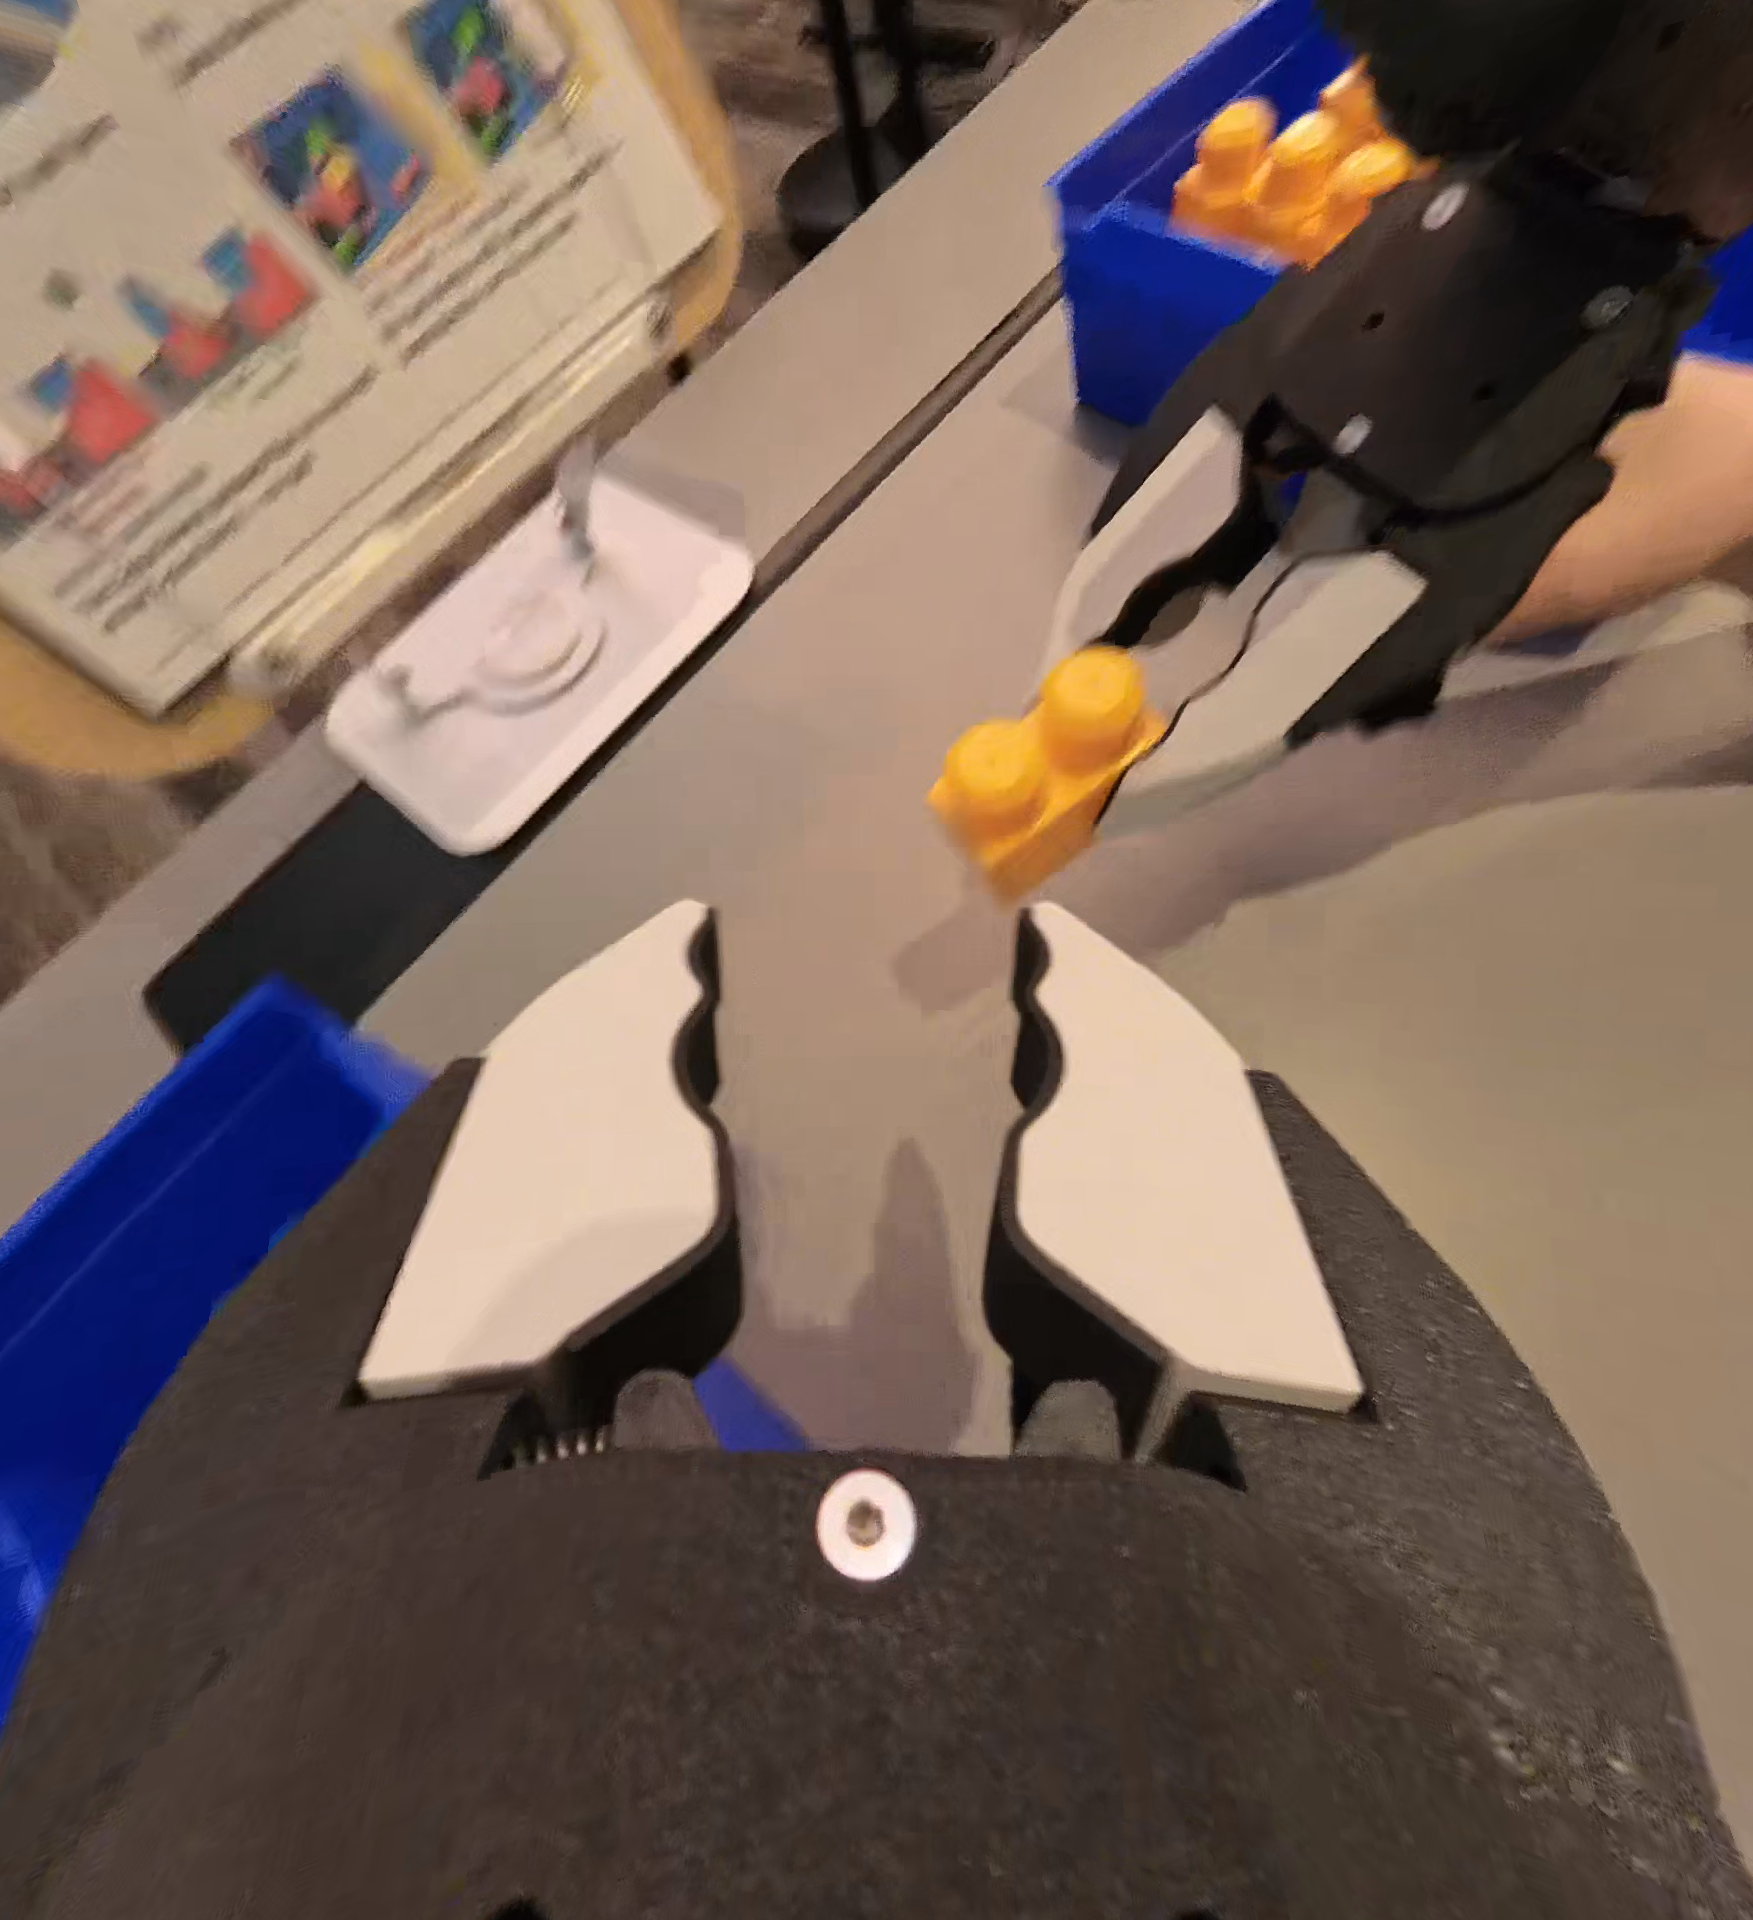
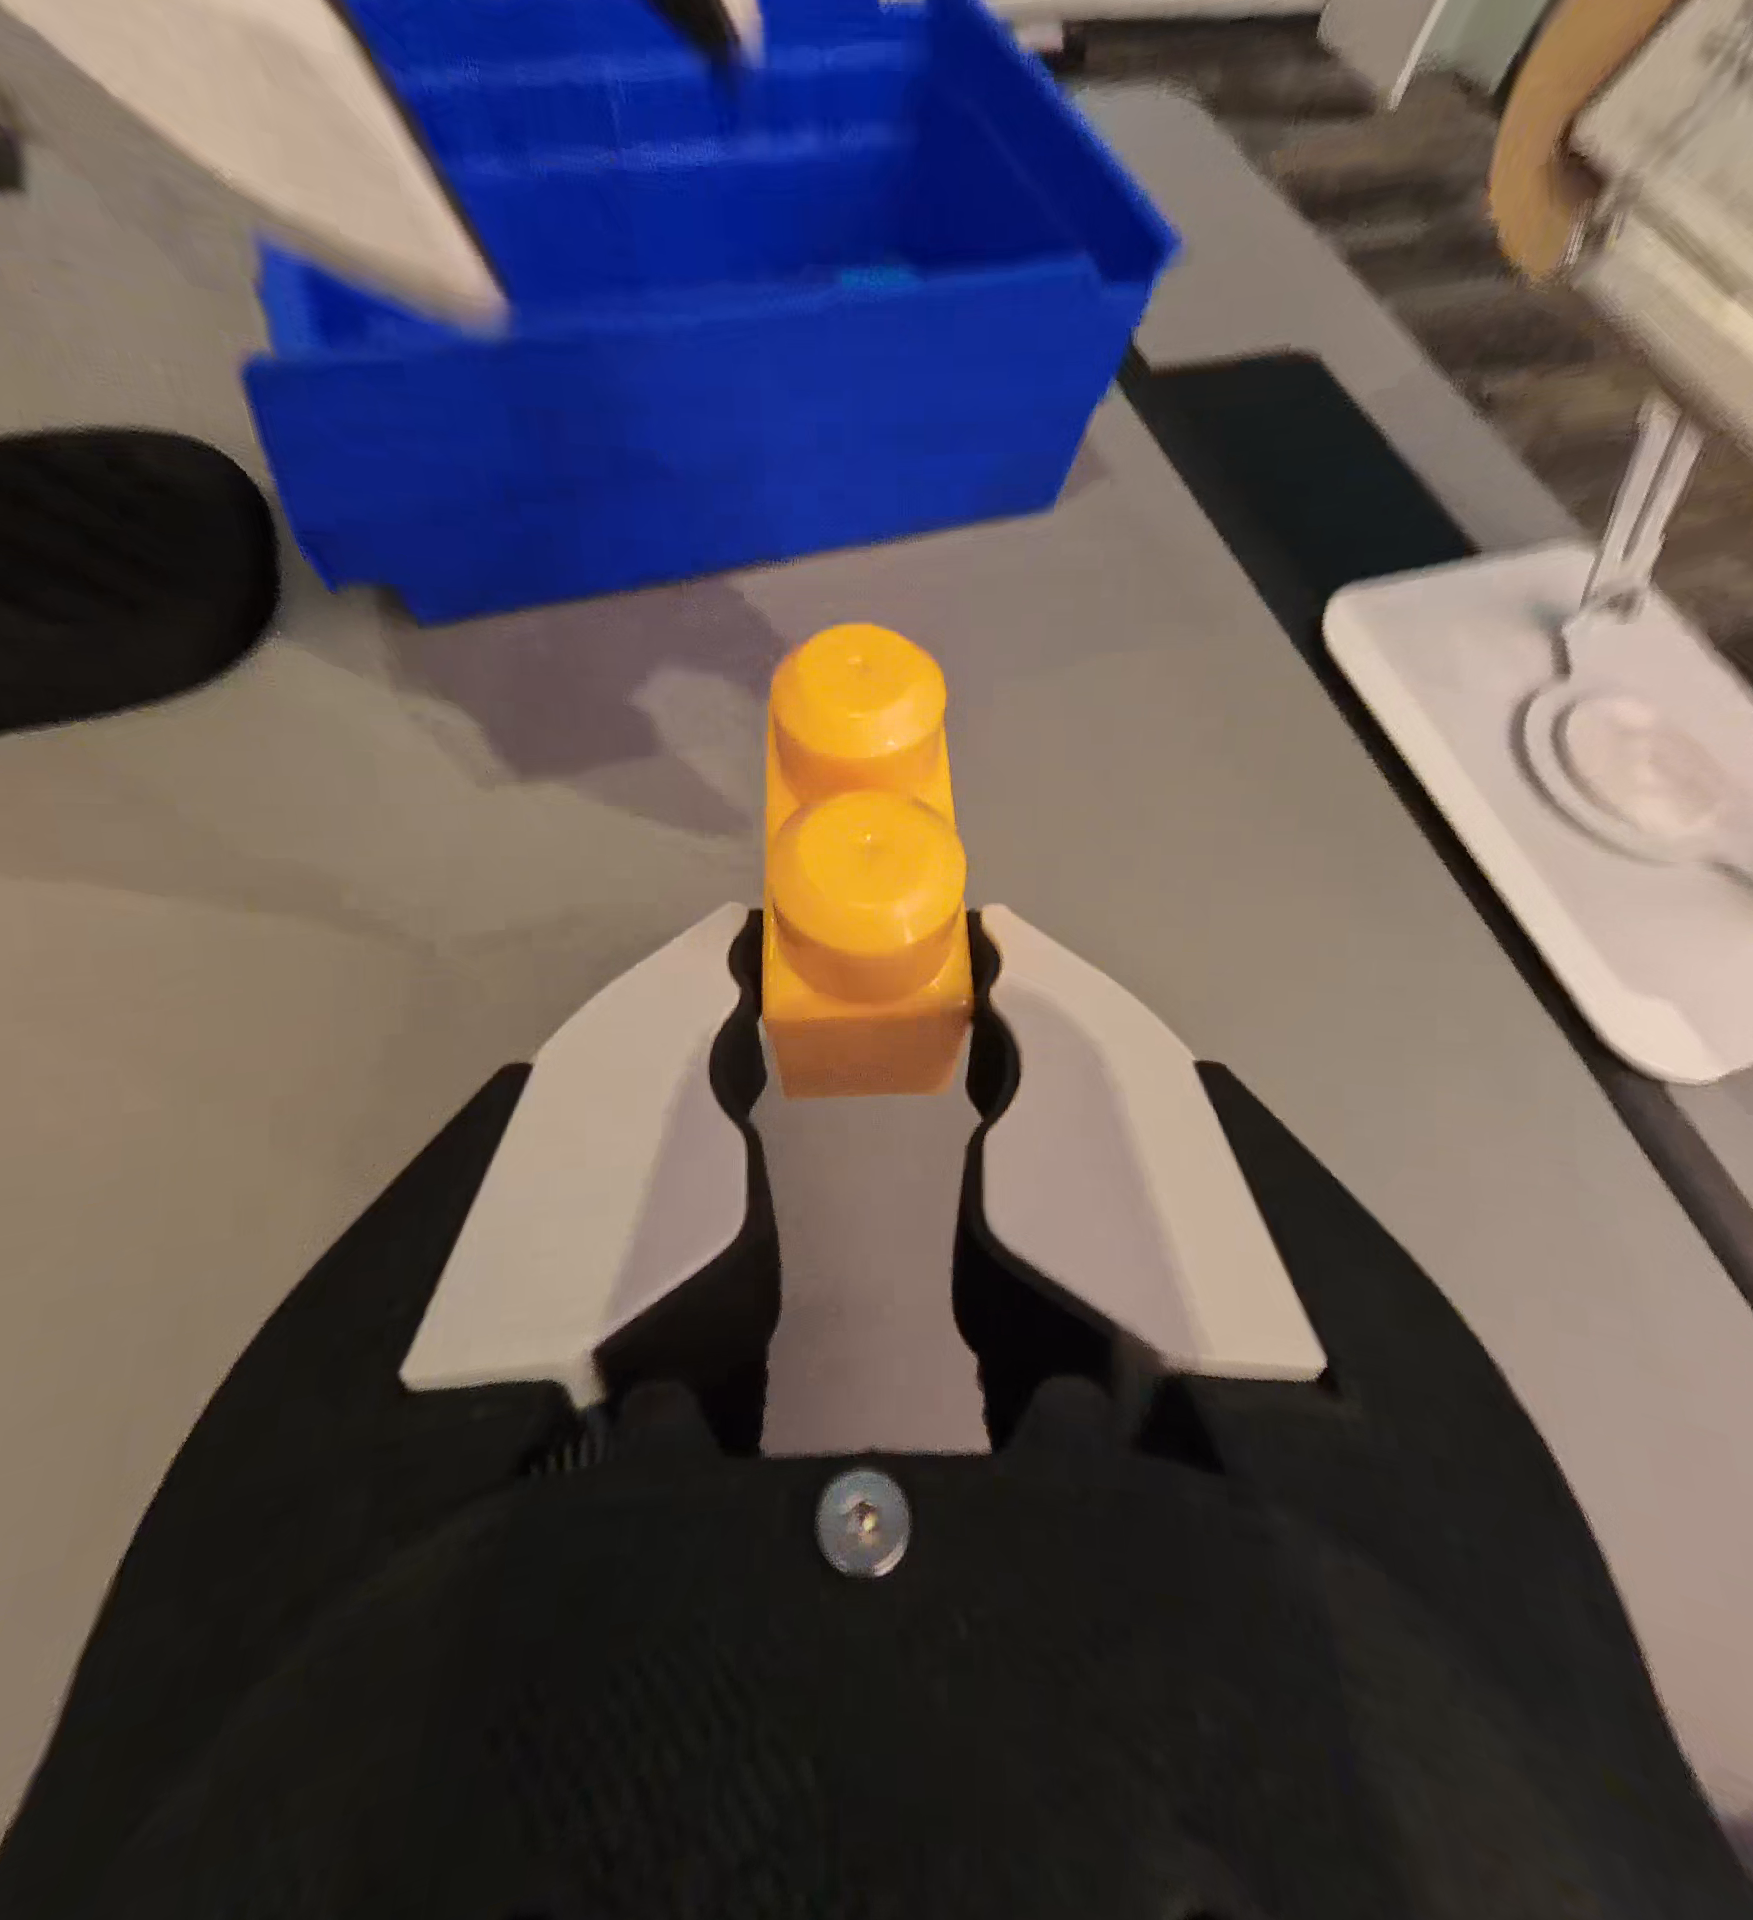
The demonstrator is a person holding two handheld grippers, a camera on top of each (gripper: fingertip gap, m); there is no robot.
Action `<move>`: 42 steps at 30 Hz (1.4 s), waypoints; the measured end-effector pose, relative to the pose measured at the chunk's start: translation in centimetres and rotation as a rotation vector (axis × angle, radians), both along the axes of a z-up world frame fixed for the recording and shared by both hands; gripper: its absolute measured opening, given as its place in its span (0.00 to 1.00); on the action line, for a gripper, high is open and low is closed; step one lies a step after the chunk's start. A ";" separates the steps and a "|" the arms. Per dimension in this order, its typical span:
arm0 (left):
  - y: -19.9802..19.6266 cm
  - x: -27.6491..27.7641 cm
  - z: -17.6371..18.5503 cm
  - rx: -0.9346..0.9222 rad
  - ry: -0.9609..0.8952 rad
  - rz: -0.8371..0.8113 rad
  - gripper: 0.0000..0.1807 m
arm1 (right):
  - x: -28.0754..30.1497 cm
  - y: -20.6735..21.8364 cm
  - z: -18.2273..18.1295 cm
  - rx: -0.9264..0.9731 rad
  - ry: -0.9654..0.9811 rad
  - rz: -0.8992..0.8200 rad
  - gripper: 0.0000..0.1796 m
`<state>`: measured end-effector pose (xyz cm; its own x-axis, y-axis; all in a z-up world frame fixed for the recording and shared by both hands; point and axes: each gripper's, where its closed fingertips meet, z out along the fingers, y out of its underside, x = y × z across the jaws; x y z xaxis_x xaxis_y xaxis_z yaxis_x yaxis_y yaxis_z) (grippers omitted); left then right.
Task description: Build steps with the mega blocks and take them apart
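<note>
In the right wrist view my right gripper (image 2: 864,920) is shut on the near end of an orange two-stud block (image 2: 856,727) and holds it studs up above the grey table (image 2: 228,1039). In the left wrist view my left gripper (image 1: 867,914) is open and empty over the table (image 1: 1474,1143). The right gripper (image 1: 1137,727) reaches in from the upper right with the same orange block (image 1: 1043,774), just beyond my left fingertips. Several more orange blocks (image 1: 1287,171) lie in a blue bin (image 1: 1142,281) behind it.
A second blue bin (image 1: 124,1247) sits at the lower left and faces the right gripper (image 2: 685,436). A white stand base (image 1: 550,665) holding an instruction sheet (image 1: 280,260) stands at the table's edge, also seen at the right (image 2: 1578,810). A hand (image 1: 1734,488) holds the right gripper. About 12 cm separates my left fingertips from my right.
</note>
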<state>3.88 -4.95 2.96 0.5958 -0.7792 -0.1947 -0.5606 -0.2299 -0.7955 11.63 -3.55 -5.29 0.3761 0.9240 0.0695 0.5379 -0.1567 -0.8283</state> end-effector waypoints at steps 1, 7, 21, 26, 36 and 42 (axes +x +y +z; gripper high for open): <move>0.1 -2.2 -0.4 -0.031 0.034 0.054 0.35 | 0.5 0.4 -0.8 -0.041 -0.030 -0.011 0.21; -0.7 -15.3 -5.0 -0.206 0.144 0.471 0.34 | 2.8 2.2 -4.9 -0.147 -0.194 -0.106 0.20; -2.9 -16.7 -13.9 -0.591 0.163 0.580 0.35 | 3.1 1.6 -8.5 -0.047 -0.477 -0.119 0.27; -2.5 -16.5 -15.0 -0.661 0.171 0.594 0.35 | 2.8 2.7 -4.7 0.167 -0.416 -0.162 0.27; -4.0 -17.2 -17.0 -0.799 0.281 0.572 0.22 | 3.2 2.7 -4.7 0.190 -0.450 -0.150 0.27; -2.7 -18.9 -15.9 -0.686 0.308 0.580 0.21 | 3.4 2.9 -4.7 0.225 -0.479 -0.149 0.27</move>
